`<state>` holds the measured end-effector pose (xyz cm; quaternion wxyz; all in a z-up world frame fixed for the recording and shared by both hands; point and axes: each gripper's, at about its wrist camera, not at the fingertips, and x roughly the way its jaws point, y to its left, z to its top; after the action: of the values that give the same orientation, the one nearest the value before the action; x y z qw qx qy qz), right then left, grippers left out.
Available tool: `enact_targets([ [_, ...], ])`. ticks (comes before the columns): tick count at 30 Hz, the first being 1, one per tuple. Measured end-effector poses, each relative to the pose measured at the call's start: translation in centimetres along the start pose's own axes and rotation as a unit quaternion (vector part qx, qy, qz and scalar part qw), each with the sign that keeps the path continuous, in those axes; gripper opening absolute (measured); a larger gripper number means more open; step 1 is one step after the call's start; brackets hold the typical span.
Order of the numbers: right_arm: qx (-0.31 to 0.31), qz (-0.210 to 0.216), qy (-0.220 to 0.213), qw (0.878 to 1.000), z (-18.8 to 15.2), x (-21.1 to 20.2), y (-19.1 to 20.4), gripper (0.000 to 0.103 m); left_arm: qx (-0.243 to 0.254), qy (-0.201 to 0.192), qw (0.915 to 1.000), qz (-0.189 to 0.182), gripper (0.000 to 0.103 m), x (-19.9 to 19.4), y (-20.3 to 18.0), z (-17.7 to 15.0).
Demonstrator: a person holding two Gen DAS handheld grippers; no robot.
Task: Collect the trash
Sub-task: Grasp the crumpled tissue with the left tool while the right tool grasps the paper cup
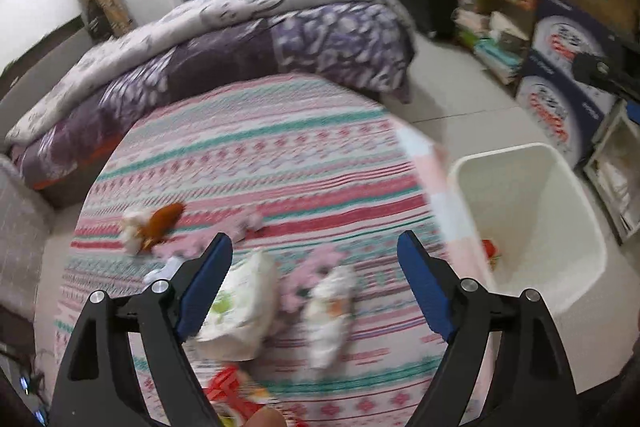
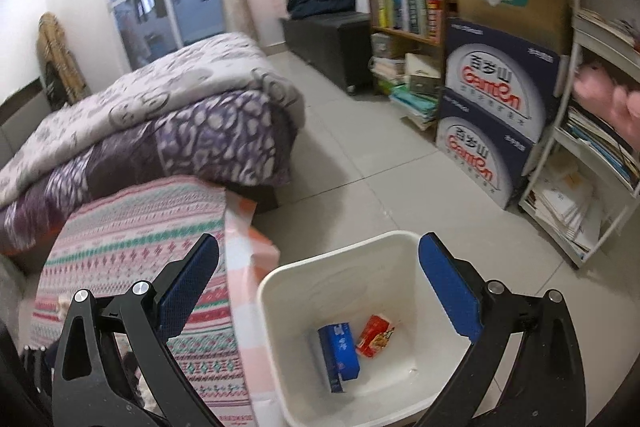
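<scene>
Your left gripper (image 1: 316,247) hangs above the striped bed cover (image 1: 248,155) with its blue fingers (image 1: 212,283) spread wide and nothing between them. Under it lie two crumpled white wrappers: one (image 1: 236,311) just beside the left finger, the other (image 1: 332,311) a little to the right, apart from the first. A red packet (image 1: 234,393) lies at the near edge of the cover, and a brown scrap with white paper (image 1: 154,225) lies further left. All of this is blurred, so you cannot read any print.

Your right gripper (image 2: 320,259) is above the white bin (image 2: 280,291), which stands on the tiled floor (image 2: 352,155) just beside the bed. Its fingers are also spread wide and empty. Inside the bin lie a blue box (image 2: 340,351) and a red packet (image 2: 374,335), near each other.
</scene>
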<state>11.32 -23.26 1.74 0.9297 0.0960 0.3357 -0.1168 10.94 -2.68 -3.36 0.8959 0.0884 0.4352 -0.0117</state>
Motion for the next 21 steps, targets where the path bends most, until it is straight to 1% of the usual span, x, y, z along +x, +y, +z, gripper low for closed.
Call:
enact_targets([
  [5,-0.026,0.016,0.019,0.999,-0.8,0.8,3.1,0.096,-0.063,0.030,0.9972,0.028,0.082,1.4,5.3,-0.1],
  [6,-0.029,0.021,0.023,0.999,-1.0,1.0,3.6,0.096,-0.081,0.041,0.9953,0.034,0.082,1.9,6.7,-0.2],
  [8,-0.034,0.032,0.036,0.998,-1.3,1.4,4.7,0.096,-0.103,0.055,0.9924,0.040,0.082,2.4,8.2,-0.4],
  [10,-0.039,0.042,0.047,0.997,-1.8,1.7,5.8,0.096,-0.133,0.078,0.9872,0.041,0.082,3.6,10.3,-0.8],
  [12,-0.050,0.055,0.059,0.995,-2.3,2.0,7.1,0.096,-0.162,0.102,0.9810,0.032,0.082,4.7,11.7,-1.3],
  [14,-0.059,0.072,0.072,0.993,-2.9,2.3,8.5,0.096,-0.191,0.126,0.9734,0.015,0.082,5.7,13.0,-1.9],
  [15,-0.062,0.080,0.079,0.992,-3.2,2.4,9.0,0.096,-0.213,0.141,0.9670,0.002,0.082,6.4,13.9,-2.3],
  [16,-0.065,0.089,0.086,0.990,-3.5,2.5,9.5,0.096,-0.226,0.147,0.9629,-0.006,0.082,6.8,14.3,-2.6],
  [17,-0.067,0.099,0.096,0.988,-3.8,2.7,10.2,0.096,-0.238,0.151,0.9594,-0.014,0.080,7.0,14.7,-2.9],
  [19,-0.067,0.115,0.113,0.985,-4.4,3.1,11.2,0.096,-0.267,0.163,0.9489,-0.042,0.070,7.7,15.6,-3.6],
  [21,-0.066,0.130,0.134,0.980,-5.0,3.6,12.2,0.096,-0.282,0.177,0.9409,-0.062,0.054,8.1,16.0,-4.1],
])
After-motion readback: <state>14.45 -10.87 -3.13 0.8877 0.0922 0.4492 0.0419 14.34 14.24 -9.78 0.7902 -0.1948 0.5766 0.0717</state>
